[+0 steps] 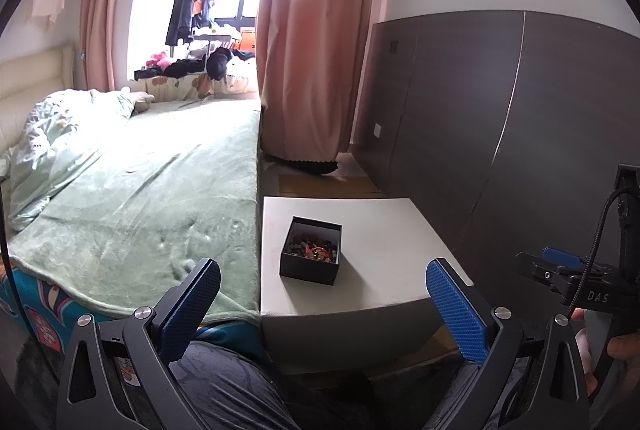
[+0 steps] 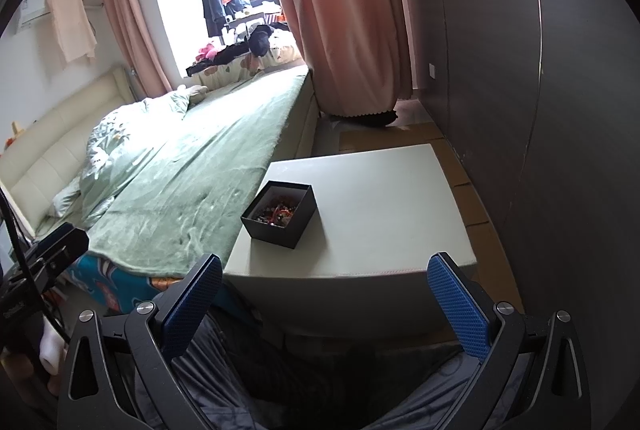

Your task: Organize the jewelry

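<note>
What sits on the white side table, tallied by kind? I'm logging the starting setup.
Open black cardboard box of mixed beaded jewelry: 1
Loose pieces on the white side table: 0
Total: 1

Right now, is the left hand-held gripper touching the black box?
Apart. The left wrist view shows the left hand-held gripper open, its fingertips short of the black box, with bare table between.

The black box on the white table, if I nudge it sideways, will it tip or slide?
The black box looks low and broad, so it would likely slide, not tip. The white table appears smooth. The beads inside probably shift and rattle.
</note>
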`<state>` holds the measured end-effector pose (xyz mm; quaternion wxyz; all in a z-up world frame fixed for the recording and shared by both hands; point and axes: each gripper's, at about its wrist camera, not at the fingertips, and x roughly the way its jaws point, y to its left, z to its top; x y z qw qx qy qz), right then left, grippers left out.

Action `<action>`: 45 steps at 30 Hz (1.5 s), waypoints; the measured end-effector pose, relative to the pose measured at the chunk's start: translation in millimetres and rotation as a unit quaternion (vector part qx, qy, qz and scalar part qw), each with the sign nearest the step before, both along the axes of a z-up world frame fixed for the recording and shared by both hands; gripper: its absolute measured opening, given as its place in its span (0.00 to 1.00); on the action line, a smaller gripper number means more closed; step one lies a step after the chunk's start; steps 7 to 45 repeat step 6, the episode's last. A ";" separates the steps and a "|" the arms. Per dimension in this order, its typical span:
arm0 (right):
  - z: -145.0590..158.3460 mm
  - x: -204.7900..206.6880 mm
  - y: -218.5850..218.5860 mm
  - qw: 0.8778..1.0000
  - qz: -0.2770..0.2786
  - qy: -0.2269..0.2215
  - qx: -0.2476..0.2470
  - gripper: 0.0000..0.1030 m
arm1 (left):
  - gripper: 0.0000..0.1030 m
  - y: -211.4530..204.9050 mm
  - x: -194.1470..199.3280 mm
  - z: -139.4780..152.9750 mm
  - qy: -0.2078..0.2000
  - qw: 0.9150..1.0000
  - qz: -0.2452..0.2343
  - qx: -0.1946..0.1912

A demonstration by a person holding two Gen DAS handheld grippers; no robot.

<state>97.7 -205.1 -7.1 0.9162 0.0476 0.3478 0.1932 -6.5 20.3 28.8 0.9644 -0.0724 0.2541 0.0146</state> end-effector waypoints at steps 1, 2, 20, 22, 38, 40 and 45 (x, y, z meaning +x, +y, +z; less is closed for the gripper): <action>0.0 0.8 0.5 1.000 0.000 0.001 0.000 1.00 | 0.99 -0.1 0.4 -0.5 0.000 1.000 0.000 -0.001; -0.1 1.8 1.1 1.000 -0.001 0.001 -0.001 1.00 | 0.99 -0.1 1.0 -1.2 0.000 1.000 0.000 0.000; -2.2 6.4 3.7 1.000 -0.003 0.006 -0.003 1.00 | 1.00 0.9 4.0 -3.3 0.002 1.000 -0.002 0.001; -2.2 6.4 3.7 1.000 -0.003 0.006 -0.003 1.00 | 1.00 0.9 4.0 -3.3 0.002 1.000 -0.002 0.001; -2.2 6.4 3.7 1.000 -0.003 0.006 -0.003 1.00 | 1.00 0.9 4.0 -3.3 0.002 1.000 -0.002 0.001; -2.2 6.4 3.7 1.000 -0.003 0.006 -0.003 1.00 | 1.00 0.9 4.0 -3.3 0.002 1.000 -0.002 0.001; -2.2 6.4 3.7 1.000 -0.003 0.006 -0.003 1.00 | 1.00 0.9 4.0 -3.3 0.002 1.000 -0.002 0.001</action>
